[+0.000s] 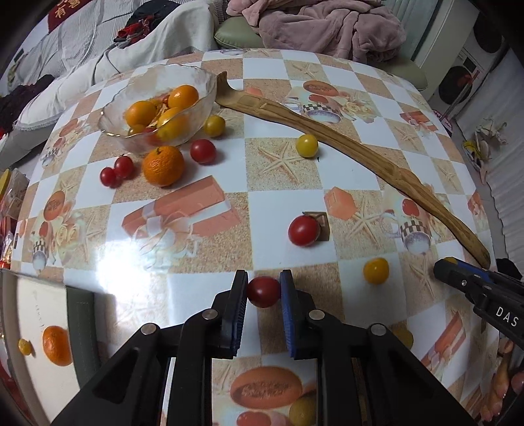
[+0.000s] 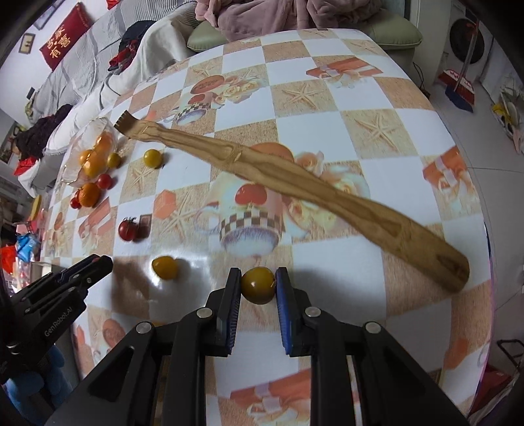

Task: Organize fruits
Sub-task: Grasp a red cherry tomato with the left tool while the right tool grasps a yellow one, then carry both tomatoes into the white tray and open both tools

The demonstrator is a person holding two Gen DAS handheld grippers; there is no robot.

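My left gripper (image 1: 263, 285) is shut on a red cherry tomato (image 1: 263, 291) low over the checkered table (image 1: 281, 203). My right gripper (image 2: 258, 281) is shut on a yellow cherry tomato (image 2: 258, 285); its black body also shows at the right edge of the left wrist view. A glass bowl (image 1: 157, 105) holding several oranges stands at the far left. Beside it lie an orange (image 1: 162, 165), red tomatoes (image 1: 203, 151) (image 1: 116, 170) and a yellow tomato (image 1: 214, 125). Loose on the table are a yellow tomato (image 1: 307, 145), a red tomato (image 1: 303, 230) and another yellow tomato (image 1: 376, 270).
A long wooden back scratcher (image 1: 360, 157) lies diagonally across the table from the bowl toward the right edge. A sofa with pink and grey fabric (image 1: 314, 26) stands behind the table. The table's rounded edge drops off at the right (image 2: 484, 209).
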